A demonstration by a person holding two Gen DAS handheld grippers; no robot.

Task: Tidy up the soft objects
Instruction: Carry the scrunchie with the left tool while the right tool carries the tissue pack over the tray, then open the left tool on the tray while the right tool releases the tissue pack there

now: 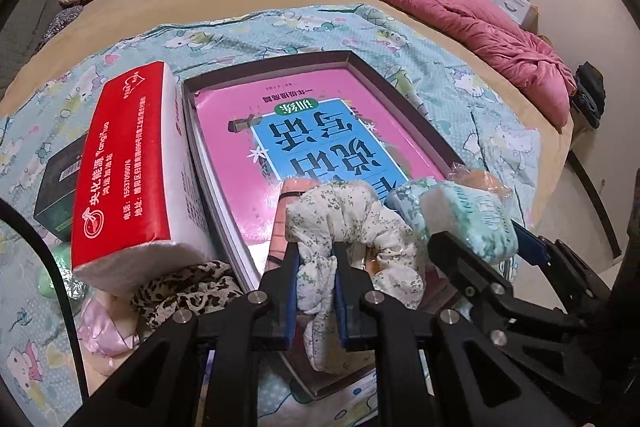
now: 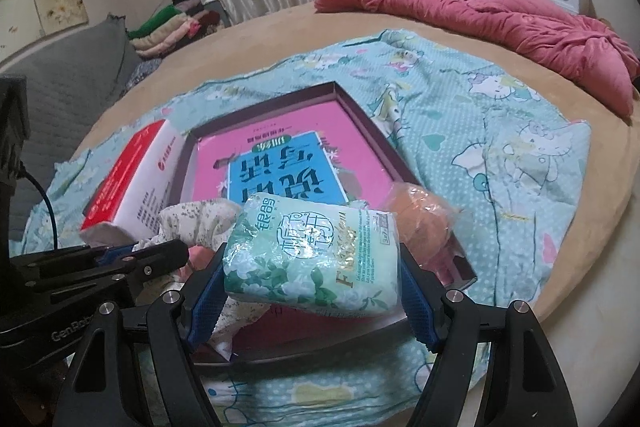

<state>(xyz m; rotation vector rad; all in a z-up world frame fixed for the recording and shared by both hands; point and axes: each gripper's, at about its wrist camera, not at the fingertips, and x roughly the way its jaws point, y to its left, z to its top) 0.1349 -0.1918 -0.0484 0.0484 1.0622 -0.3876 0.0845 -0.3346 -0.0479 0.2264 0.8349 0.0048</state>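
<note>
Left gripper (image 1: 316,263) jaws clamped on floral cloth (image 1: 352,223); right gripper (image 2: 310,291) jaws gripping green tissue pack (image 2: 312,259), above shallow box (image 2: 360,115) on bed.

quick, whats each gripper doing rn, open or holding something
Left gripper: shut on the floral scrunchie.
Right gripper: shut on the green tissue pack.

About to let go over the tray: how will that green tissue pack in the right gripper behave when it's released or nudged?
The tissue pack looks soft: it bulges between the right gripper's pads, so it probably squashes rather than cracks. Its glossy wrapper may slide on the pink book. Being flat-sided, it likely settles rather than rolls.
</note>
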